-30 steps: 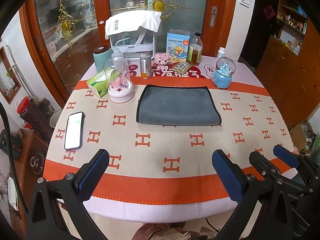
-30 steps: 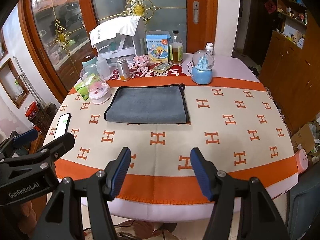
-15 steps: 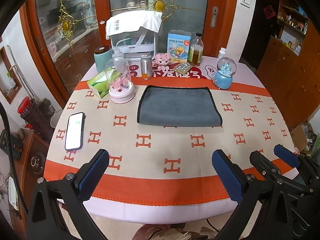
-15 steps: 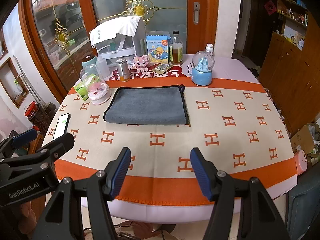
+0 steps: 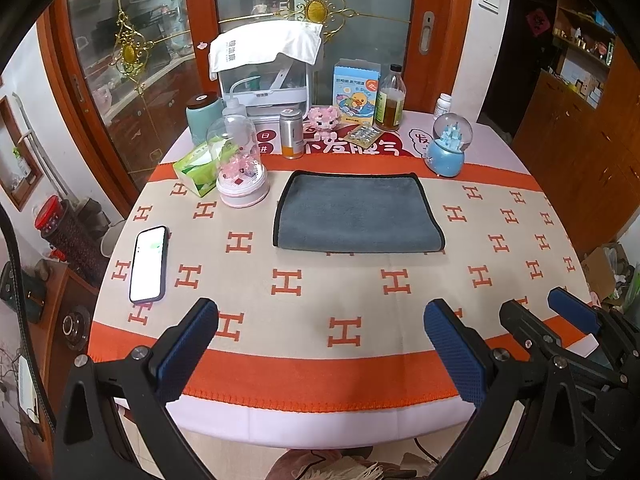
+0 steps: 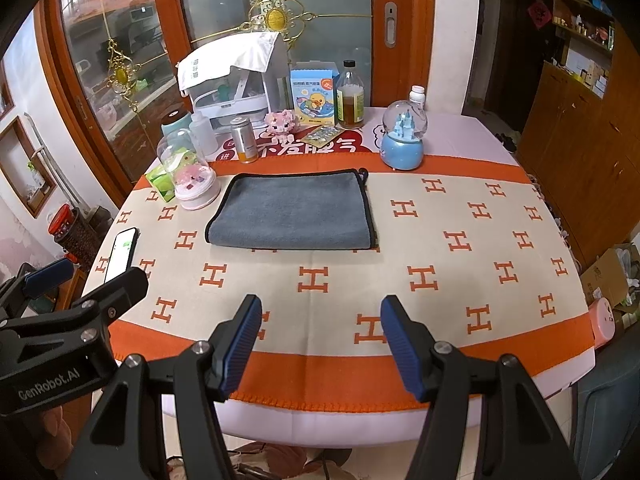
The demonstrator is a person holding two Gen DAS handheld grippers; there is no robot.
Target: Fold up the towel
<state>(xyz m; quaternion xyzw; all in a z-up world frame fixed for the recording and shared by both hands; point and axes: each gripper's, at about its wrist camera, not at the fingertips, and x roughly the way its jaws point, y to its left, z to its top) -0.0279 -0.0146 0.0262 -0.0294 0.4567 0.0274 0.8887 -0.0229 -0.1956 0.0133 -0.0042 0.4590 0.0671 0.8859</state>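
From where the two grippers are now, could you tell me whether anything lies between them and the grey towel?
Nothing visible does. Only bare patterned tablecloth lies between the open left gripper, the open right gripper and the towel. The phone lies off to the left.

Left gripper sat wide open over the near table edge, holding nothing. Grey towel lay flat mid-table, well apart from it. Phone lay at left, right gripper at lower right, snow globe beyond the towel.
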